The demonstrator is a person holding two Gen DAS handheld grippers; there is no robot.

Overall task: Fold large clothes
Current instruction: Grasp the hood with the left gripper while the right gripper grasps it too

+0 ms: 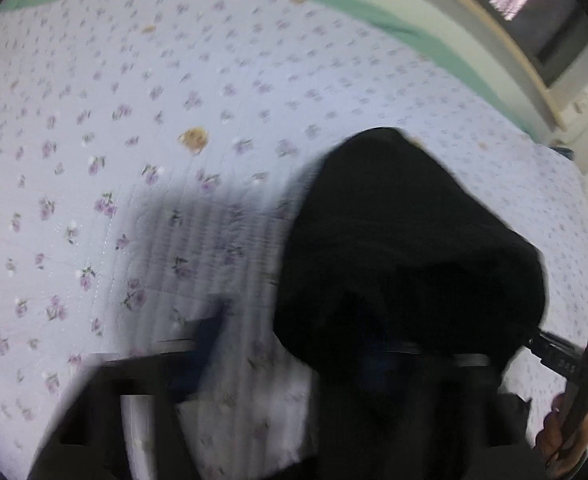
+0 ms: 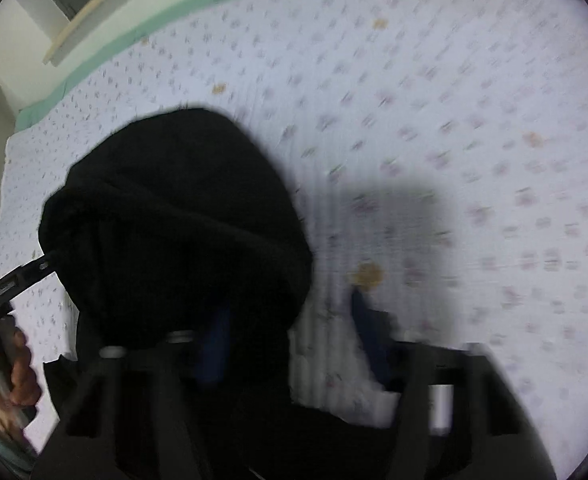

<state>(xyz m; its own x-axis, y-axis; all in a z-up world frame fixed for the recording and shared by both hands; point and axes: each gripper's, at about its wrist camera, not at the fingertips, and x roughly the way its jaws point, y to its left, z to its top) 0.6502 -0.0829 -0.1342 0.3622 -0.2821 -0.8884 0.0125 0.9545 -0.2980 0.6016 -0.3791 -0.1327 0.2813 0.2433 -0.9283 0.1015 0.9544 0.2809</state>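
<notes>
A bulky black garment (image 1: 405, 248), soft and matte like fleece, hangs in a rounded mound above a quilted white bedspread (image 1: 134, 120) printed with small purple flowers and edged in green. In the left wrist view the cloth drapes over one finger of the left gripper (image 1: 309, 344), whose other blue-padded finger stands clear, so the jaws look apart. In the right wrist view the right gripper (image 2: 290, 336) is likewise spread, cloth covering one finger. Motion blur makes the actual hold unclear; possibly the fabric only rests there.
</notes>
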